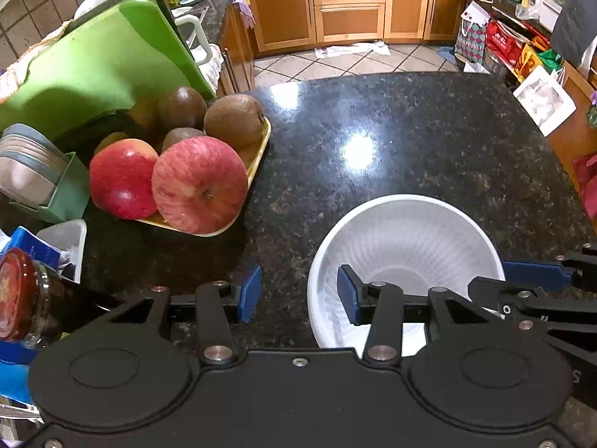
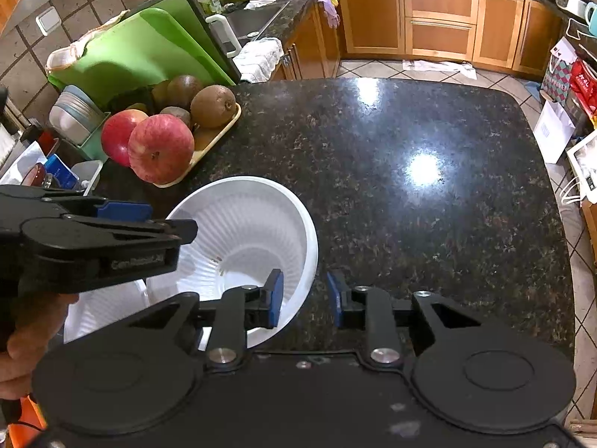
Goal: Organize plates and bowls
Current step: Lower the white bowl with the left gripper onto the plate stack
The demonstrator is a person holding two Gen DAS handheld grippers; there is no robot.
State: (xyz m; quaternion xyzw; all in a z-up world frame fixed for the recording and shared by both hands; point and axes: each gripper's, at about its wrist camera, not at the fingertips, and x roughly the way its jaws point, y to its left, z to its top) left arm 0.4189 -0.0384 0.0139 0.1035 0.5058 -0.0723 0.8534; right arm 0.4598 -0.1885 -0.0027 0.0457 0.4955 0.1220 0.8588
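Note:
A white ribbed bowl [image 1: 406,239] stands on the black granite counter [image 1: 373,130]. My left gripper [image 1: 299,294] straddles its left rim: one blue pad is inside the bowl, the other outside over the counter, and neither touches it. My right gripper [image 2: 305,299] straddles the right rim of the same bowl [image 2: 242,231] in the same way, with small gaps either side. In each wrist view the other gripper shows from the side, right gripper [image 1: 518,280] and left gripper [image 2: 168,220]. A second white ribbed dish [image 2: 104,310] lies partly hidden below the left gripper.
A yellow tray [image 1: 257,156] of apples and kiwis sits left of the bowl. Behind it lean green cutting boards [image 1: 93,67]. A red-lidded jar [image 1: 18,295] and a green holder of grey lids [image 1: 41,171] crowd the left edge. A hand [image 2: 22,336] grips the left tool.

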